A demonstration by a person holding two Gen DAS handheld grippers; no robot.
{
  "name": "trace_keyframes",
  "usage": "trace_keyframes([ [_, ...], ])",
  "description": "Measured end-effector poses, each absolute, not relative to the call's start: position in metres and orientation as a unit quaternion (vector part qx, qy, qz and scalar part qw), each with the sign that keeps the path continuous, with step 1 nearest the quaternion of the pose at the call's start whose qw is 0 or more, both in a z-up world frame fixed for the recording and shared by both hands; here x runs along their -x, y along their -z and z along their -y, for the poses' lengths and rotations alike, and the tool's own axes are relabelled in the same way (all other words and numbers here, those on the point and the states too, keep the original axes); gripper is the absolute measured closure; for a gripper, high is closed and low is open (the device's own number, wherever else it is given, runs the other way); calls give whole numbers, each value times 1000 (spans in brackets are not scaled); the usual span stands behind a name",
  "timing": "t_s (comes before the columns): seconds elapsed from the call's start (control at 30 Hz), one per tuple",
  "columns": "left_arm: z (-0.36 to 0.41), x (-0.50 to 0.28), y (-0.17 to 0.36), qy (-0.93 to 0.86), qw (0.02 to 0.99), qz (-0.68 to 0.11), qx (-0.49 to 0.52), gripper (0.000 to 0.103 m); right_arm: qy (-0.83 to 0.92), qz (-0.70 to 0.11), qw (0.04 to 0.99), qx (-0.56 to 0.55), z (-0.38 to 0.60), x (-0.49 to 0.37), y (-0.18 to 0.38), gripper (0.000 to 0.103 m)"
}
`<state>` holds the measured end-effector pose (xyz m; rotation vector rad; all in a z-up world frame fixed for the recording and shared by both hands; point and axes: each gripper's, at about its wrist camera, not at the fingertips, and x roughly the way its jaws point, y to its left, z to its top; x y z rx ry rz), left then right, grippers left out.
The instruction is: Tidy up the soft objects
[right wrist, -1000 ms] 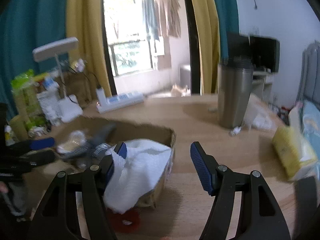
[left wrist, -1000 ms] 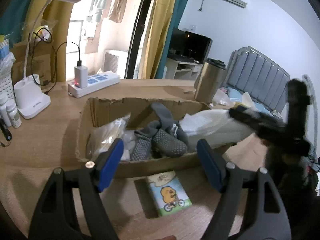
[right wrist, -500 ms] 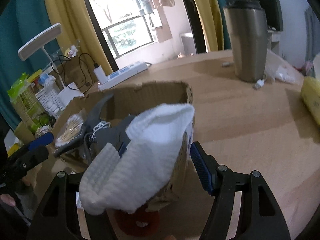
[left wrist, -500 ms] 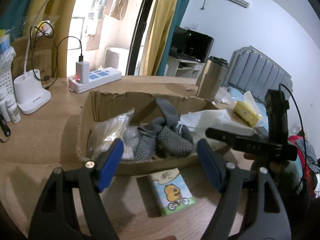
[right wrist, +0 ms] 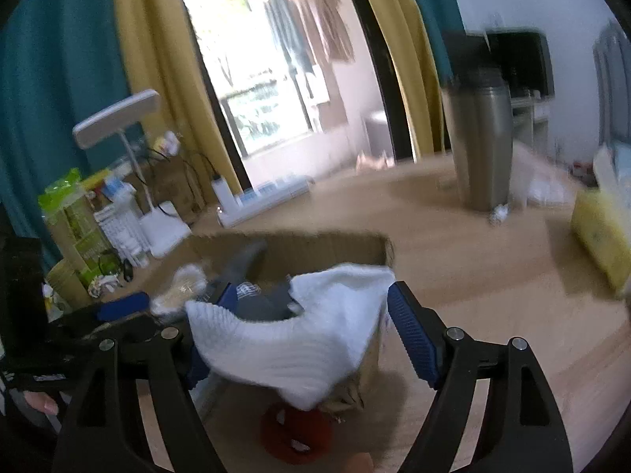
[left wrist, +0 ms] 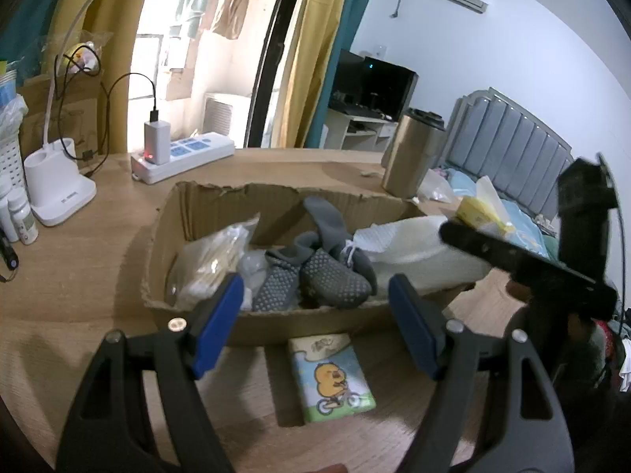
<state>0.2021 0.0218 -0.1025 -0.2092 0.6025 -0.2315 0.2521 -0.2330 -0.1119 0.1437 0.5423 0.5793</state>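
Nearest us, our left gripper [left wrist: 315, 311] hangs over the front of the table [left wrist: 79, 260] with its fingers apart and nothing between them. One tissue pack [left wrist: 331, 378] lies flat on the bare wood below it, just in front of the cardboard box [left wrist: 268, 205]; bare wood runs on to the box's left.

Our right gripper [right wrist: 311, 315] sits at the box's right end, jaws opening, with one white towel [right wrist: 299, 339] between them; the picture is too blurred to tell whether the pads touch it. The towel drapes over that end wall, part inside, part hanging outside. One red object [right wrist: 295, 429] lies on the table under the hanging part, too hidden to name.

Inside the box we count two grey socks [left wrist: 315, 272] in the middle and one clear bag [left wrist: 209, 256] toward the left wall.

Right of the box the table is open up to one yellow pack [right wrist: 599, 232] near the right edge. Beyond the box stand one steel cup [left wrist: 414, 157] at the far right, one power strip [left wrist: 185, 157] and one white lamp [left wrist: 59, 189] at the far left.
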Motion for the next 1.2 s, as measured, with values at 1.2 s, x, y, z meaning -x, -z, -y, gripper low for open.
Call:
trace_keyframes([
  [1.2,-25,-177,105,110,946,-291,90,26,-213,-395,893,22,231,-312,155,21],
])
